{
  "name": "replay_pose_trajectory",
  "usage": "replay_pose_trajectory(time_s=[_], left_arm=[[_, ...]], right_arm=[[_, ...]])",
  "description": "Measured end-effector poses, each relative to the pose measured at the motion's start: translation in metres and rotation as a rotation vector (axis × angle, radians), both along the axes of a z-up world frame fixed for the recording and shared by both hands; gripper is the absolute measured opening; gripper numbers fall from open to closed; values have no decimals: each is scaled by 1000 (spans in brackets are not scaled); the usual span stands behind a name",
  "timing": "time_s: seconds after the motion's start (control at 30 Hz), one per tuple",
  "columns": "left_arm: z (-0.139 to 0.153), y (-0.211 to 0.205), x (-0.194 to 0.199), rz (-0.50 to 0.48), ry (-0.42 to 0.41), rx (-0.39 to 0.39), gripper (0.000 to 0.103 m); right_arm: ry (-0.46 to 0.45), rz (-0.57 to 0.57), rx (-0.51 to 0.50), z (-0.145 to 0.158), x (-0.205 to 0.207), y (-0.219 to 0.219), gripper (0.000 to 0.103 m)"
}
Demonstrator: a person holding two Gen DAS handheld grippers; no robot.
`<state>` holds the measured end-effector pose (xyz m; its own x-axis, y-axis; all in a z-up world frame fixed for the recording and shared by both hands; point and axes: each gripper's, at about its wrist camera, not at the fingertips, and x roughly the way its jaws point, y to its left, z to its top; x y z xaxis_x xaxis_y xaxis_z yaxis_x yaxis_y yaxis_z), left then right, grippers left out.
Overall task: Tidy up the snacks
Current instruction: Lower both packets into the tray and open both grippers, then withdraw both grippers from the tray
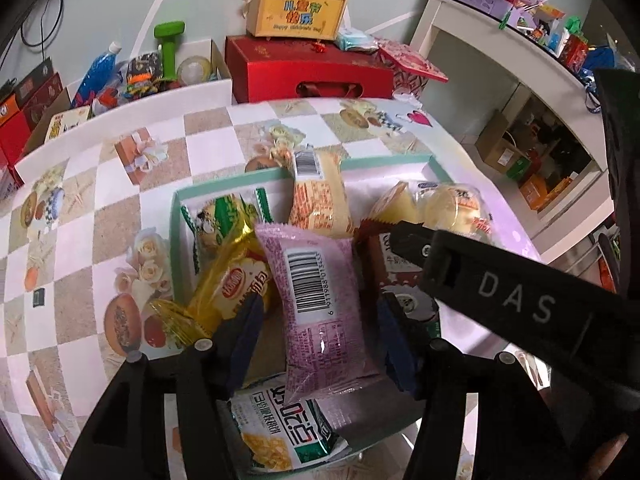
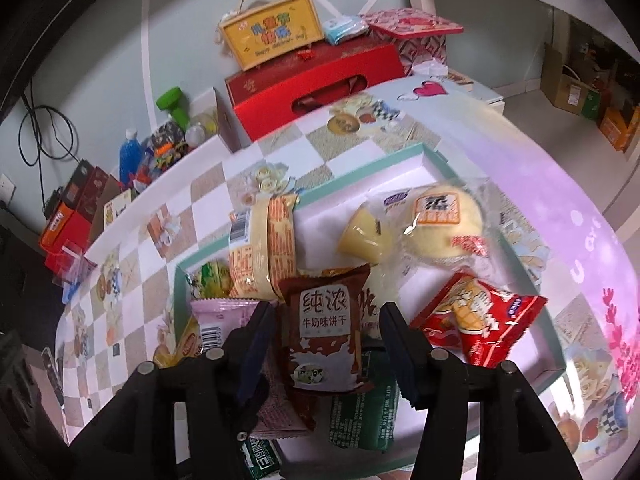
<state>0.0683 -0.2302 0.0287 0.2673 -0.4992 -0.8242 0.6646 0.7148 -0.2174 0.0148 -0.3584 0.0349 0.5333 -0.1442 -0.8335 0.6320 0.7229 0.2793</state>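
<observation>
A teal-rimmed white tray (image 1: pixel 176 216) on the checked tablecloth holds several snack packets. In the left wrist view a pink barcoded packet (image 1: pixel 320 304) lies on the pile between my left gripper's (image 1: pixel 320 336) fingers. The jaws are open, with gaps on both sides of it. In the right wrist view a brown milk-biscuit packet (image 2: pixel 324 332) lies between my right gripper's (image 2: pixel 326 344) open jaws, its pads clear of it. A red packet (image 2: pixel 480 320), a round bread (image 2: pixel 440 220) and an orange-printed cake (image 2: pixel 268 252) lie around it. The right gripper's black body (image 1: pixel 520 300) crosses the left wrist view.
Behind the tray a red gift box (image 1: pixel 308 68) carries a yellow handled box (image 1: pixel 296 8). An open carton with a green dumbbell (image 1: pixel 168 44) and a blue bottle (image 1: pixel 96 72) stands at the back left. A white shelf (image 1: pixel 500 40) with clutter stands to the right.
</observation>
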Motion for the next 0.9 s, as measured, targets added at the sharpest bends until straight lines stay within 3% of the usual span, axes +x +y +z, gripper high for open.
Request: replay_pose_trajectory(time_s=[0.2, 0.33, 0.43, 0.6, 0.77, 0.9], left_arm=[[11, 11, 6, 41, -18, 11, 65], [10, 30, 22, 153, -23, 20, 66], [11, 48, 35, 243, -45, 27, 84], [11, 72, 51, 338, -65, 34, 86], [7, 86, 61, 398, -75, 53, 89], [7, 96, 65, 445, -95, 51, 102]], right_arm=[[-8, -23, -6, 6, -6, -4, 62], [24, -18, -1, -1, -2, -4, 69], [42, -2, -10, -4, 1, -1, 80], [63, 21, -29, -7, 8, 5, 83], [71, 27, -52, -7, 11, 8, 101], [97, 17, -82, -9, 13, 8, 103]])
